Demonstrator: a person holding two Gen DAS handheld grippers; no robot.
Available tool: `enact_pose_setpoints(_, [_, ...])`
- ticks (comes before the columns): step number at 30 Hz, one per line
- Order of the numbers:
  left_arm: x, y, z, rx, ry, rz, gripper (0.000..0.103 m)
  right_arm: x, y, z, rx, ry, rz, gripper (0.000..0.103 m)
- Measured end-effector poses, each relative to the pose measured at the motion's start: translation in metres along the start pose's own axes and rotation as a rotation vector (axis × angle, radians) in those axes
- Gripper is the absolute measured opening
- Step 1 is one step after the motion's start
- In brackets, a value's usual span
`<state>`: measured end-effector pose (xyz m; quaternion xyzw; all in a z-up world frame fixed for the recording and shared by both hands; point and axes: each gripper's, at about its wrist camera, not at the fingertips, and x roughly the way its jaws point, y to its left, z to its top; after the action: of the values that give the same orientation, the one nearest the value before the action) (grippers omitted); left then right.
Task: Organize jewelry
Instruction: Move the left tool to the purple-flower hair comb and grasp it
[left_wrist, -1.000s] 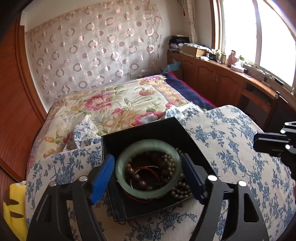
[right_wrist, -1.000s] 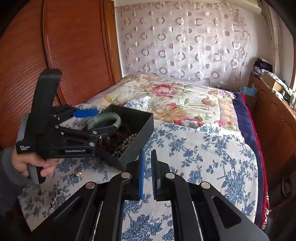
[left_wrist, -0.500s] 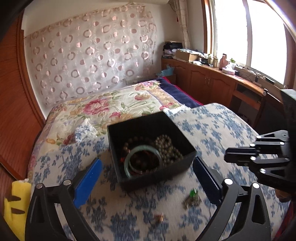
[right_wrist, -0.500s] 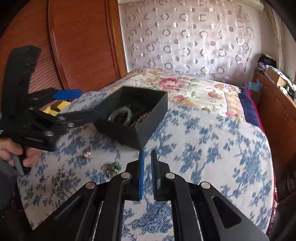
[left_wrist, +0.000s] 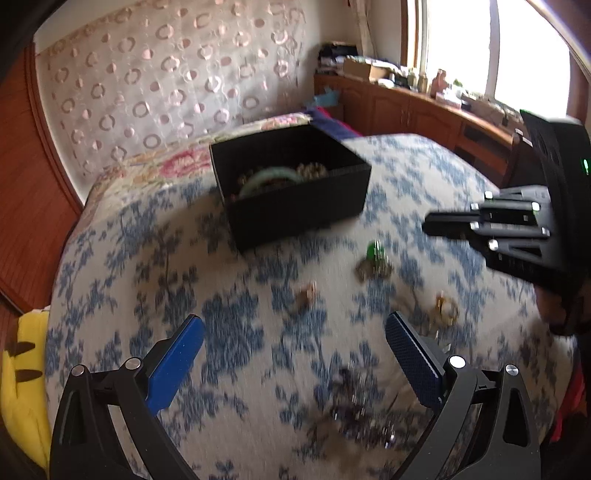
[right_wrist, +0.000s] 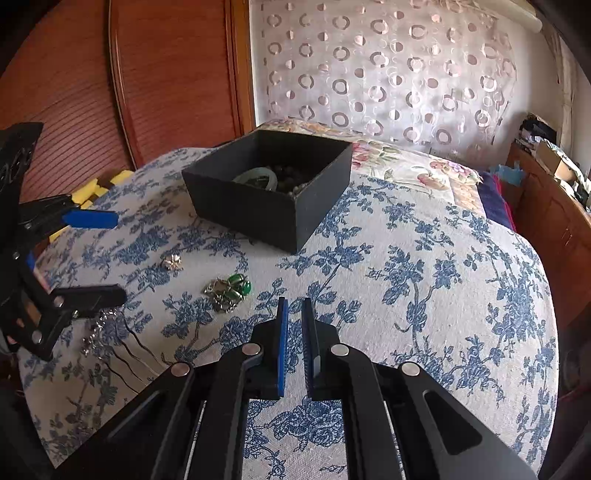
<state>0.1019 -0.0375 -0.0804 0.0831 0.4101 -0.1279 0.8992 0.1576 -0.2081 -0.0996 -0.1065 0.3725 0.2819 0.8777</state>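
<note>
Seen from the left wrist, the left gripper (left_wrist: 293, 354) hovers over the blue-flowered cloth (left_wrist: 236, 280) with its blue pads spread wide and nothing between them. Beyond it stands the black box (left_wrist: 295, 206), holding a pale green bangle (left_wrist: 273, 176) and beaded strands. Loose on the cloth in front of the box lie a green pendant piece (left_wrist: 375, 260), a small gold piece (left_wrist: 304, 295) and a gold ring-like piece (left_wrist: 445, 308); a blurred tangle of chain (left_wrist: 362, 413) sits nearest the camera. The right gripper (left_wrist: 443, 223) enters from the right edge. From the right wrist, the right gripper (right_wrist: 293, 332) is closed, its pads nearly touching with nothing held, just above the cloth (right_wrist: 424, 295). The box (right_wrist: 266, 192) stands ahead to the left, the bangle (right_wrist: 258, 177) inside. The green pendant (right_wrist: 231, 288) lies just left of the fingertips, a small gold flower piece (right_wrist: 172, 261) farther left, and the chain (right_wrist: 98, 328) beneath the spread left gripper (right_wrist: 96, 254)
</note>
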Motion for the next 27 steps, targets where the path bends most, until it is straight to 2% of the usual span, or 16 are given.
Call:
enact_pose_setpoints(4, [0.006,-0.003,-0.012,0.029,0.060,0.012,0.095,0.000,-0.001,-0.001,0.003,-0.003,0.005,0.009])
enact_pose_setpoints(7, [0.005,-0.003,-0.017,0.042,0.073,0.018,0.095,0.000,0.000,-0.001,0.002,-0.001,0.010,0.009])
enact_pose_setpoints(17, [0.002,0.008,-0.026,-0.037,0.140,-0.058,0.095,-0.001,0.004,-0.001,-0.002,-0.006,0.014,0.009])
enact_pose_setpoints(22, [-0.011,0.010,-0.036,-0.023,0.121,-0.050,0.095,-0.004,0.007,-0.002,-0.002,-0.011,0.020,0.009])
enact_pose_setpoints(27, [-0.025,0.008,-0.046,-0.044,0.094,-0.086,0.095,-0.006,0.016,-0.001,-0.022,-0.013,0.034,0.009])
